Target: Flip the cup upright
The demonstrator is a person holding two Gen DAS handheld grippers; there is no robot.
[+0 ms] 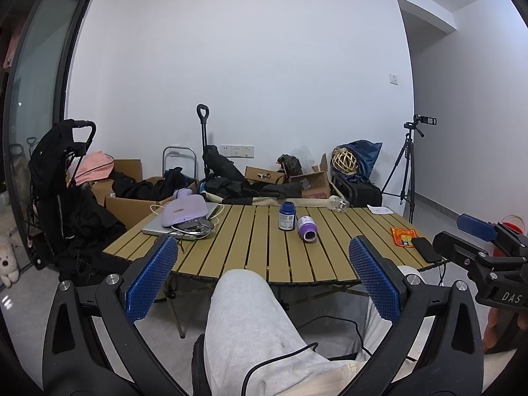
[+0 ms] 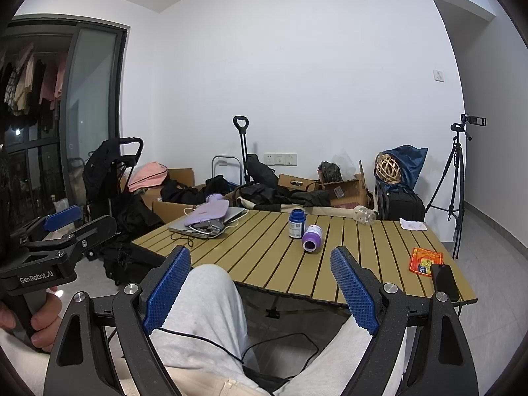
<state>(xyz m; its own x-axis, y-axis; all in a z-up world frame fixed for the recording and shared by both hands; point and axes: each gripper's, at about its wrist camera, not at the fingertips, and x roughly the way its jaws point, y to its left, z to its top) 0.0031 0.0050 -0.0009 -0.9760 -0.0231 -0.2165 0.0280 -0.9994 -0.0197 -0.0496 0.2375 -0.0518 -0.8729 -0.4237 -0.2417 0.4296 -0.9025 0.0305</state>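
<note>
Reaching is the step in hand, as I judge it: both grippers hang over the seated person's lap, well short of the slatted table [image 2: 379, 257], and nothing has been touched yet. The left gripper [image 1: 264, 277] is spread wide and holds nothing; the right gripper [image 2: 264, 285] is likewise wide open and empty.

Taking the dark blue bottle [image 2: 296, 223] as the landmark, the table's things fall out like this. Well to its left lies a laptop [image 2: 231, 214] with a lilac pouch [image 2: 206, 213] and a tangle of cables on top. Far to its right, near the table's edge, sit a black phone [image 2: 444, 280] and an orange packet [image 2: 425, 260]. Behind it and to the right a clear bottle [image 2: 364, 214] lies on its side. Just beside the blue bottle, to its right and a little nearer the person, lies the purple cup [image 2: 312, 238], tipped over with its open mouth facing the person.

To do this well, I would bring one gripper in across the cup's round body, jaws astride its sides rather than its ends, close gently since it looks light and likely to roll along the slats, then lift before rotating so the rim clears the neighbouring bottle.

As for contents: the cup's mouth looks dark and seemingly empty; the blue bottle stands capped, contents unseen; the clear bottle appears empty.
</note>
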